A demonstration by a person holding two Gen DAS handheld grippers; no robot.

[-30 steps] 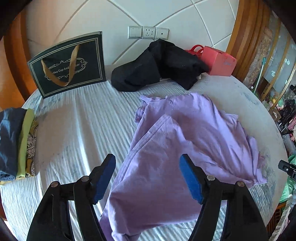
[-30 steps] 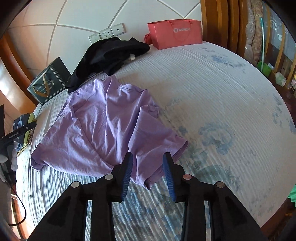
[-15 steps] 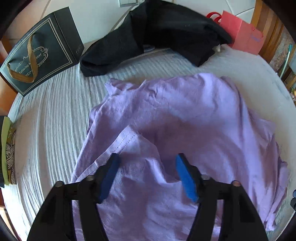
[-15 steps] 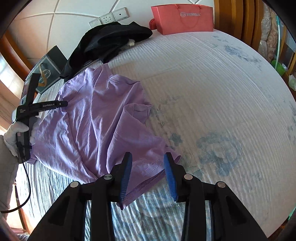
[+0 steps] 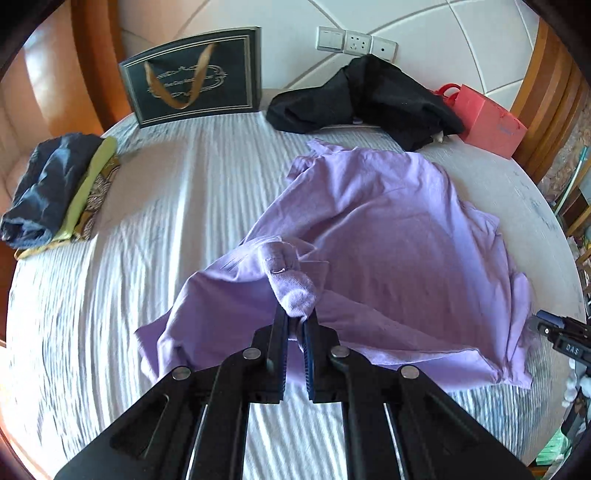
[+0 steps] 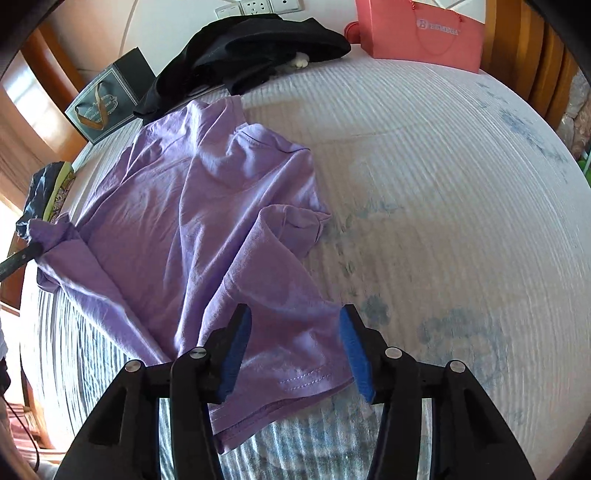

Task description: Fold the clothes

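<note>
left tongs (image 5: 295,325) pinch purple shirt (image 5: 388,236) fold; right tongs (image 6: 295,354) wide, straddling hem.

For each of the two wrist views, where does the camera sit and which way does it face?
Left wrist: behind the left tool, facing the headboard; jaws shut on the purple shirt.
Right wrist: behind the right tool, facing the headboard; jaws open over a shirt corner.
Shared: shirt, black garment, dark gift bag, pink bag.

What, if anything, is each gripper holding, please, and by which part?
The left gripper pinches a bunched edge of the purple shirt; the right gripper holds nothing.
</note>
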